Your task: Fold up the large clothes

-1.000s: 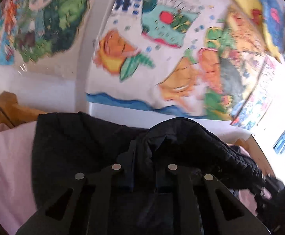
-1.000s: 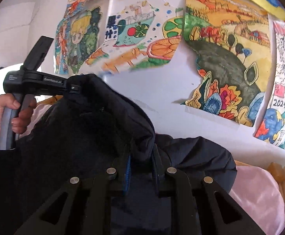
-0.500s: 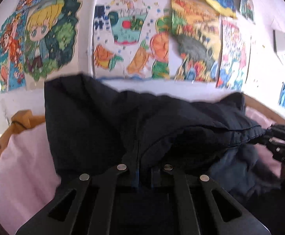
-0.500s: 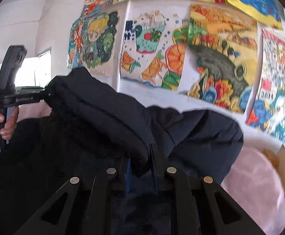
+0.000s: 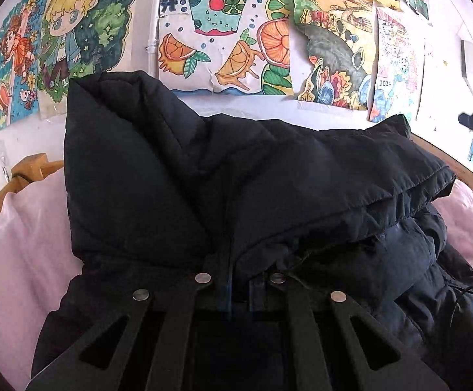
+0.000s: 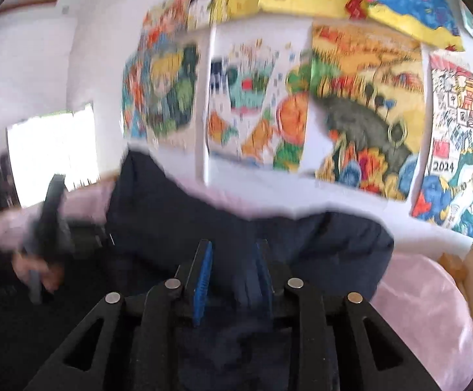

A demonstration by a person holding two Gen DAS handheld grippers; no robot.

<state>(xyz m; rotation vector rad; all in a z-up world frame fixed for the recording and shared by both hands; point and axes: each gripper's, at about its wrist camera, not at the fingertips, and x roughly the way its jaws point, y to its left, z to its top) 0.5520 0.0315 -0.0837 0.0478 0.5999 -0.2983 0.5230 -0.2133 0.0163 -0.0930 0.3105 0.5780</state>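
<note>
A dark navy padded jacket point(image 5: 203, 179) lies on the bed, its upper layer folded over the lower one. My left gripper point(image 5: 239, 277) is shut on a fold of that jacket at its near edge, the fabric bunched between the pads. In the blurred right wrist view, my right gripper point(image 6: 233, 260) is opening. Its blue pads point(image 6: 203, 273) stand apart, with jacket point(image 6: 301, 238) cloth lying loose between and beyond them, not pinched. The left gripper point(image 6: 52, 218) and the hand point(image 6: 37, 270) holding it show at that view's left.
A pink sheet point(image 5: 18, 260) covers the bed inside a curved wooden frame point(image 5: 31, 169). Colourful drawings point(image 5: 223, 32) hang on the white wall right behind the bed. A bright window point(image 6: 50, 150) is at the far left, and a pink pillow point(image 6: 425, 309) lies to the right.
The raised jacket fold has come down onto the rest of the jacket. The right gripper's jaws have parted and let go of the cloth. The left gripper sank while keeping its grip.
</note>
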